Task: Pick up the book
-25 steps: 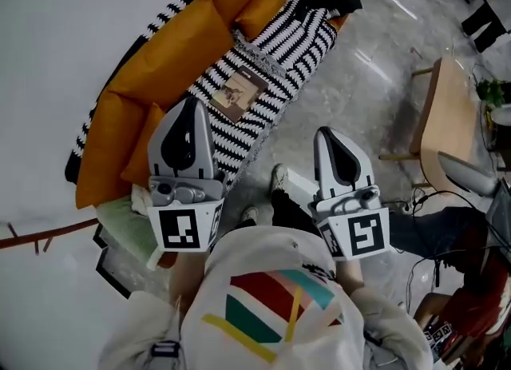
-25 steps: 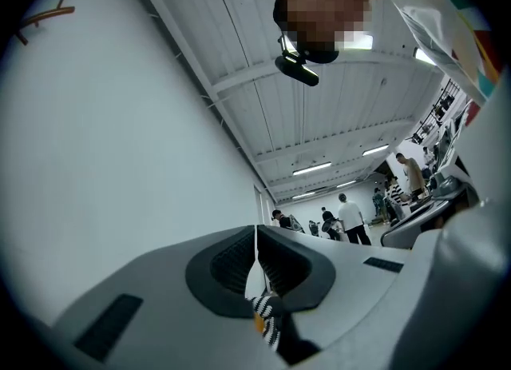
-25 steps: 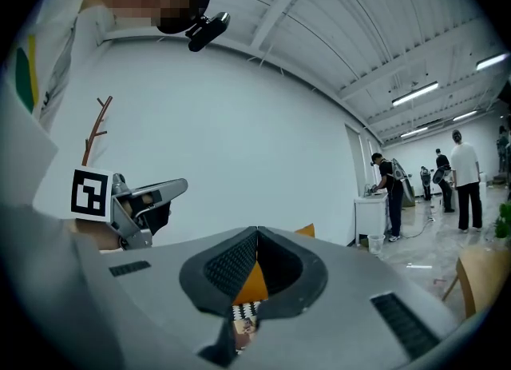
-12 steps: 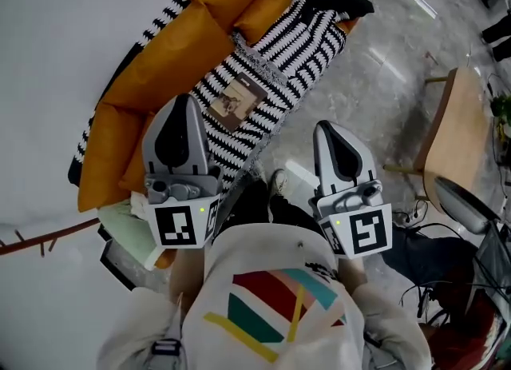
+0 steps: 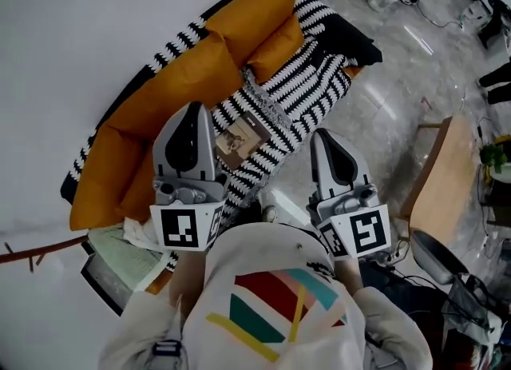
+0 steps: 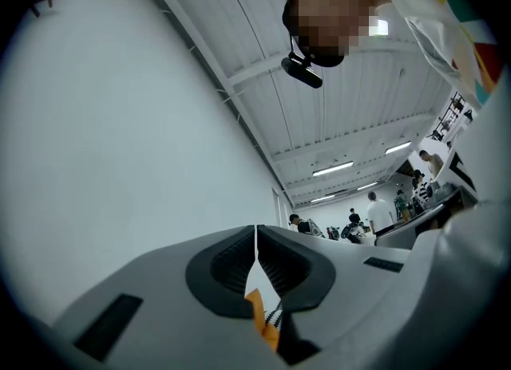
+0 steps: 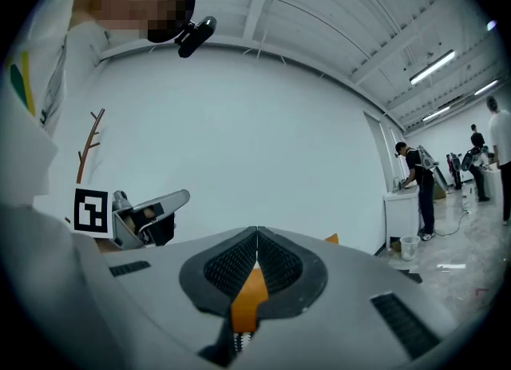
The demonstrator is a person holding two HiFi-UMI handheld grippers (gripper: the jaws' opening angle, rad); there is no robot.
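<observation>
Nearest is the person's pale shirt (image 5: 275,304) with its coloured stripes. Just ahead of it the two marker cubes sit side by side, one at the back of each tool.

The left tongs (image 5: 194,109) are fully closed, the ribbed pads meeting tip to tip in the left gripper view, with nothing pinched between them. The right tongs (image 5: 322,133) are closed the same way and are also empty. Both are held out over the front edge of the sofa (image 5: 315,57), apart from each other and touching nothing.

A pale green cloth (image 5: 120,250) lies below and to the left of the left tongs, at the near end of the sofa.

The book (image 5: 238,140) lies flat on the seat on the black-and-white striped cover (image 5: 307,89). It is just to the right of the left tongs' tip and up to the left of the right tongs' tip, well clear of both.

Orange cushions (image 5: 200,65) line the sofa back beyond the left tongs, and the white wall (image 5: 80,33) rises behind them.

Glossy grey floor (image 5: 383,113) spreads beyond the right tongs, and a light wooden desk (image 5: 447,153) stands off to their right.

In the right gripper view the left tongs (image 7: 140,215) show at the left against that wall, and people stand far off at the right.
</observation>
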